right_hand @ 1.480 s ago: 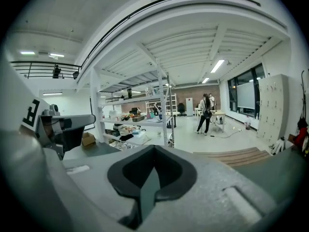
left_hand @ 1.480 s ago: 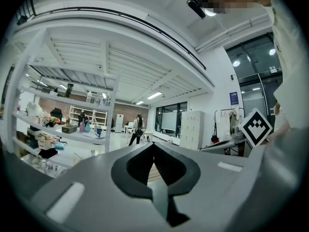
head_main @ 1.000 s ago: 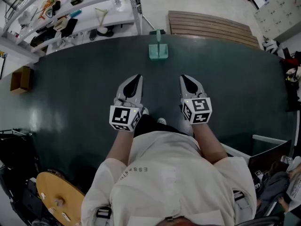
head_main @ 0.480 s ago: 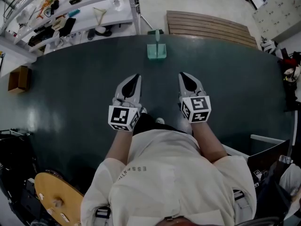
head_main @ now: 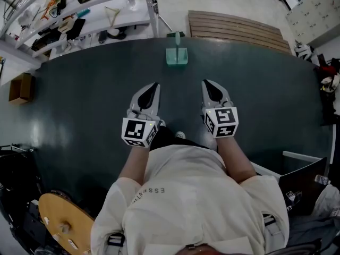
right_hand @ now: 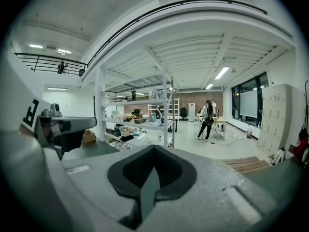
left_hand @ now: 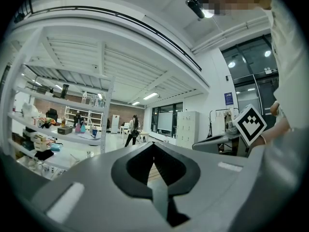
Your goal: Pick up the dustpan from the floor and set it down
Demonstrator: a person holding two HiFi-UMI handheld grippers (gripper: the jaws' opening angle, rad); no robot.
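Note:
A pale green dustpan (head_main: pixel 177 55) stands on the dark floor mat (head_main: pixel 90 105) near its far edge, handle pointing away from me. My left gripper (head_main: pixel 154 86) and right gripper (head_main: pixel 205 83) are held side by side in front of my body, well short of the dustpan, both pointing toward it. Each is shut with nothing between its jaws. In the left gripper view the left gripper (left_hand: pixel 154 146) has its tips meeting, and the right gripper (right_hand: pixel 154 149) looks the same in its own view. The dustpan is hidden in both gripper views.
White shelving (head_main: pixel 79 15) full of small items stands beyond the mat at far left. A slatted wooden board (head_main: pixel 239 28) lies at far right. A cardboard box (head_main: pixel 21 88) sits at the left, and a round wooden piece (head_main: pixel 61 222) behind me. A person (right_hand: pixel 207 117) walks far off.

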